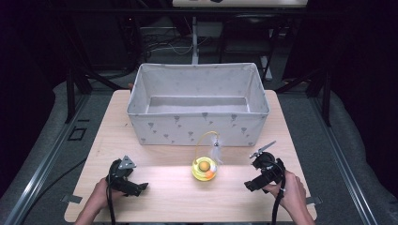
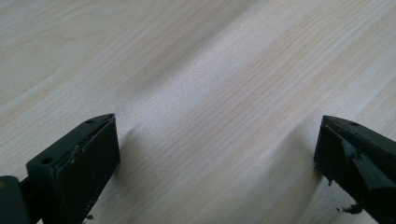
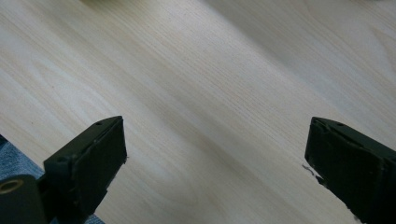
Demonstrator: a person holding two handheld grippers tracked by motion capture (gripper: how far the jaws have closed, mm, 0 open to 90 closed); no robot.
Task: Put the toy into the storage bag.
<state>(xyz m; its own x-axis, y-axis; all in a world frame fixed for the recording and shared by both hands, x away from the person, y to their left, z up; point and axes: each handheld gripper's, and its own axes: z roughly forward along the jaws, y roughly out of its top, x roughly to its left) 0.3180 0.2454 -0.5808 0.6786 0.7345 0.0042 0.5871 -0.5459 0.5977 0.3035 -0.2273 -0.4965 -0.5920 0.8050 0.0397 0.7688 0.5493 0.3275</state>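
Yellow toy (image 1: 204,168) sits between both grippers' open jaws, touching neither.

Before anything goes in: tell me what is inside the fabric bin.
The fabric bin looks empty: its pale floor and back wall show bare in the high view. The strip of floor just behind the near wall is hidden. The yellow toy sits outside, on the table.

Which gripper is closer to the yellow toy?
Right, slightly. The right gripper sits just right of the yellow toy; the left gripper lies farther off to its left. Neither touches it.
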